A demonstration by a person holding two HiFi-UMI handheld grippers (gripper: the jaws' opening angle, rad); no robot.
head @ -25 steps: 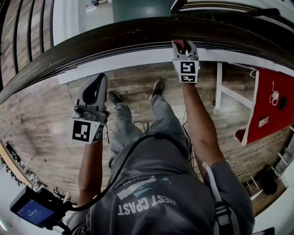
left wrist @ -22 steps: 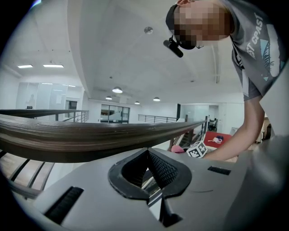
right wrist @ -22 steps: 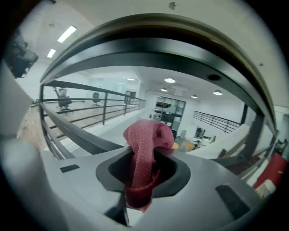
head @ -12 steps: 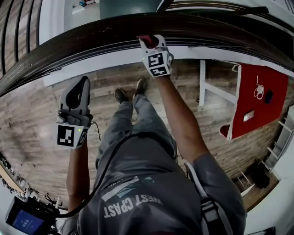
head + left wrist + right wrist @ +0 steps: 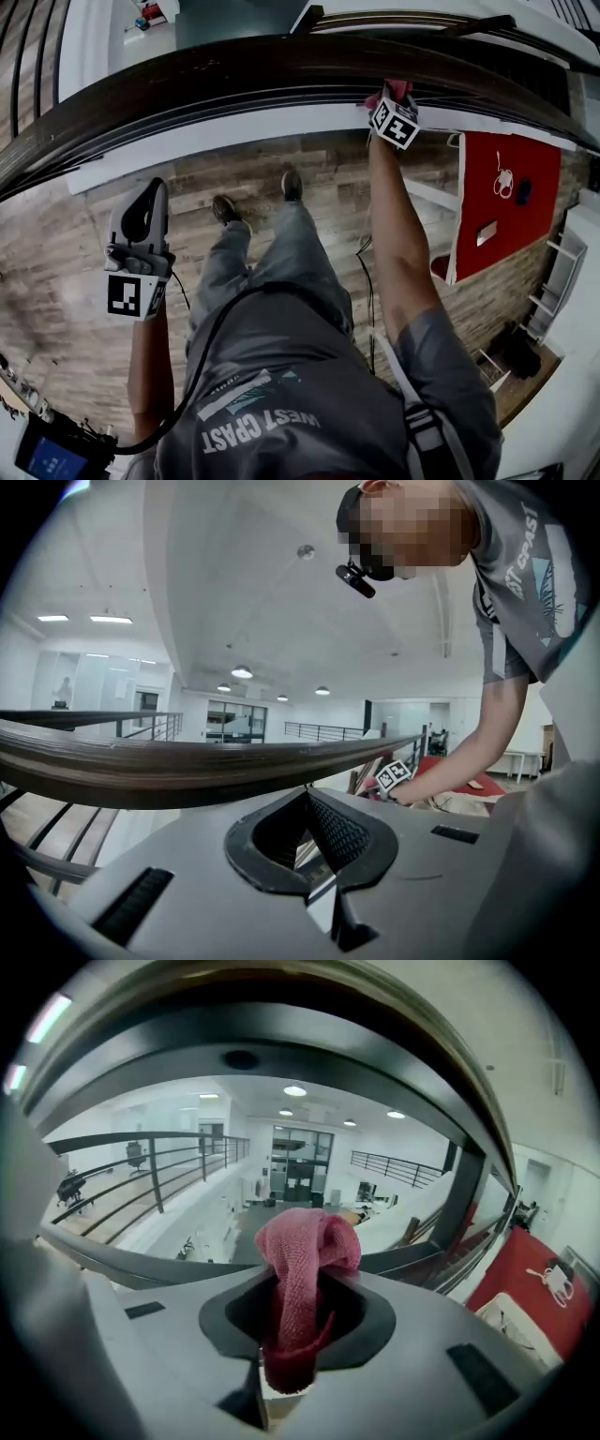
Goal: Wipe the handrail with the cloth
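— Where's the cloth [image 5: 305,1260]?
— Clenched in the right claw [image 5: 390,96], up at the dark wooden handrail [image 5: 216,75].
— And the left claw [image 5: 142,208]?
— Closed, empty, below the rail, over a plank floor [image 5: 66,225]. Bright white hall.

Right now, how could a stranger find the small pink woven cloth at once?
Follow the long dark wooden handrail across the top of the head view toward its right. There the right gripper reaches up to it, shut on the small pink woven cloth; the left gripper, lower down, holds nothing.
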